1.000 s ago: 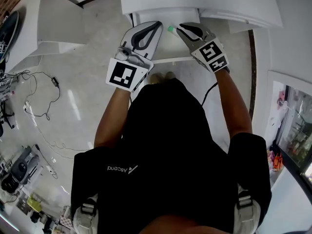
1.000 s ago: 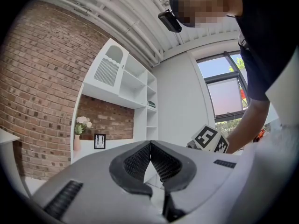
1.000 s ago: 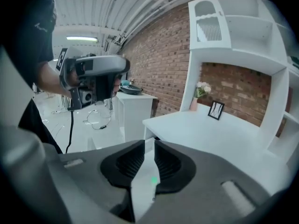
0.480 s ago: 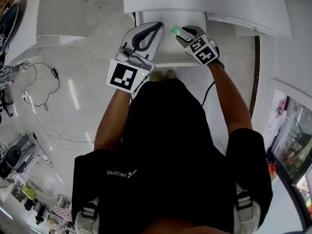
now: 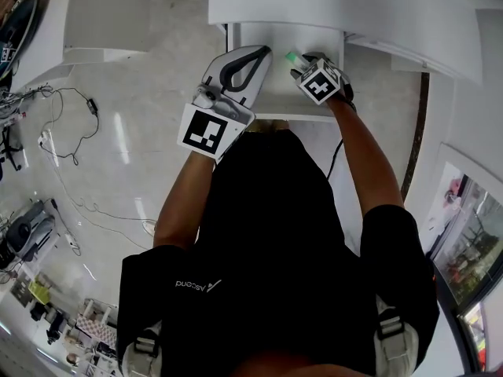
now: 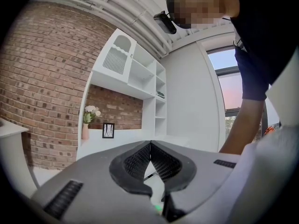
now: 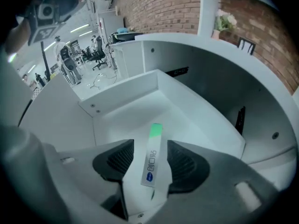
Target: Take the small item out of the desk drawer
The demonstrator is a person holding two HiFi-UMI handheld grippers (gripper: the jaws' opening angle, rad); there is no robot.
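The small item (image 7: 153, 157) is a white stick-shaped pack with a green end. It lies between the jaws of my right gripper (image 7: 150, 144), green end pointing into the open white desk drawer (image 7: 135, 108). Those jaws are opening, and their pads stand off the item on both sides. From the head view, the right gripper (image 5: 301, 61) dips into the drawer (image 5: 279, 93), with the green tip of the item (image 5: 291, 56) just showing. My left gripper (image 5: 262, 52) is over the drawer's left side, jaws shut and empty, and the left gripper (image 6: 150, 146) faces the room.
The white desk top (image 5: 354, 6) runs above the drawer. Cables (image 5: 71, 144) and gear lie on the floor at the left. A white shelf unit (image 6: 135, 73) stands against a brick wall (image 6: 42, 78), with a vase (image 6: 88, 125) and a frame (image 6: 108, 130).
My right gripper has moved further over the drawer and tipped down into it with the item. The left gripper has kept its place at the drawer's left.
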